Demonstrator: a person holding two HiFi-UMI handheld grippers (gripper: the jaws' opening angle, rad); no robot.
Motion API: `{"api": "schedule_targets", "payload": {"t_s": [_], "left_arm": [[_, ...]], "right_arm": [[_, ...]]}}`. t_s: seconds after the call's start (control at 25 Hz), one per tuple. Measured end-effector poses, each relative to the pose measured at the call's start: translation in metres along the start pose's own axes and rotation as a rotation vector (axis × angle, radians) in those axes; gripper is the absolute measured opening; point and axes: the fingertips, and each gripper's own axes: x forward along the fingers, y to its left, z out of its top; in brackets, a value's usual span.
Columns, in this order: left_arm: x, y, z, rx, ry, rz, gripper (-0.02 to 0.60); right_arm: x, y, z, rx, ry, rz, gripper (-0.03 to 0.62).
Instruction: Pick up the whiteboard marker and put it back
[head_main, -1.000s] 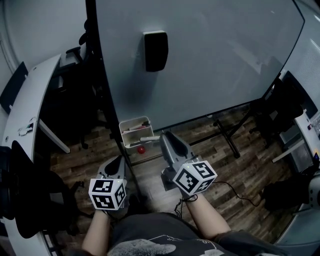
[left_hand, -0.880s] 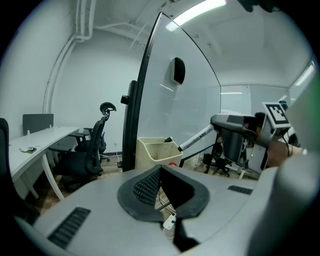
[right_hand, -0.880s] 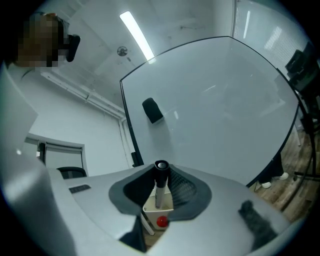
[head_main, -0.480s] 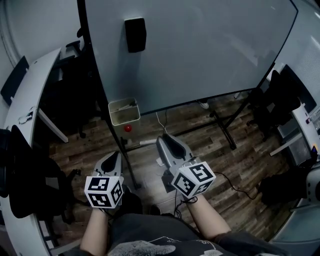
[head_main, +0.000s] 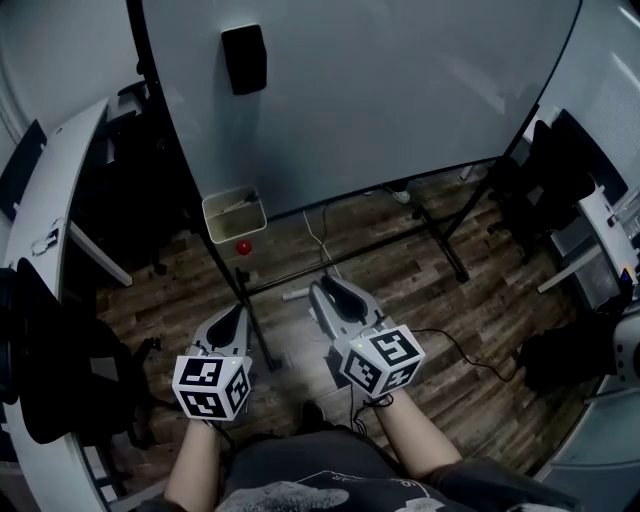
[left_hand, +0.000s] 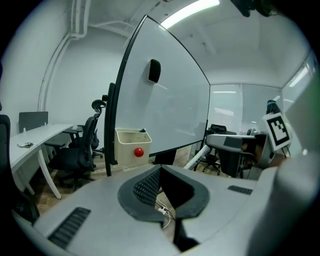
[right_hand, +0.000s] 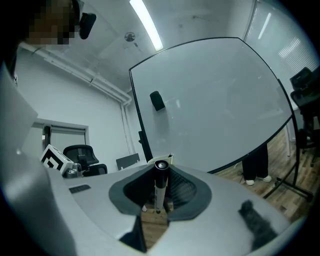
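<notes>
Fingers of R gripper (right_hand: 161, 186) are clamped on marker (right_hand: 159, 192). Pads press it from both sides, and the marker stands crosswise btwn them, dark end up, pale barrel running down w/ floor showing below. In head view R gripper (head_main: 325, 292) sits low centre, pointing away from the person toward whiteboard (head_main: 400, 110). A short pale bit of marker (head_main: 294, 295) sticks out left of its tips. Marker is up off the floor, well apart from board & box.

L gripper (left_hand: 161, 172) has its fingers together at the tips, nothing btwn them. Only floor & a bit of cable show through the gap behind. In head view L gripper (head_main: 230, 318) is left of the R one, apart from it, also pointing toward the board's stand.

Cream box (head_main: 222, 232) sits at the board's lower left corner by the dark post, w/ red ball (head_main: 243, 246) on its front. Something thin pokes out of its top, can't tell what. L gripper view shows the same box (left_hand: 125, 146) & red ball (left_hand: 138, 152) ahead, well apart from the tips.

Black eraser (head_main: 244, 58) is stuck high on the board. White desk (head_main: 55, 220) & dark chairs (left_hand: 80, 150) are off to the left, wood floor (head_main: 420, 280) under it all.
</notes>
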Motion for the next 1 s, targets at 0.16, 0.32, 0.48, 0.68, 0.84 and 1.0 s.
{"api": "schedule_targets", "payload": {"t_s": [0.16,0.32,0.48,0.68,0.84,1.0], "left_arm": [[-0.010,0.005,-0.005,-0.005,0.007,-0.026,0.014],[-0.027,0.010,-0.012,-0.005,0.019,-0.054,0.012],[-0.046,0.014,-0.021,-0.001,0.025,-0.074,0.012],[-0.069,0.017,-0.028,0.011,0.017,-0.094,0.014],[-0.088,0.017,-0.036,0.004,0.004,-0.103,0.014],[-0.115,0.015,-0.045,-0.009,-0.012,-0.116,0.014]], "right_arm": [[-0.002,0.011,-0.010,0.003,0.016,-0.028,0.087],[-0.008,0.031,-0.017,0.001,0.024,-0.052,0.087],[-0.017,0.050,-0.025,-0.005,0.029,-0.075,0.087],[-0.029,0.074,-0.032,-0.015,0.026,-0.092,0.087],[-0.042,0.091,-0.038,-0.019,0.020,-0.105,0.087],[-0.058,0.112,-0.046,-0.028,0.022,-0.119,0.087]]}}
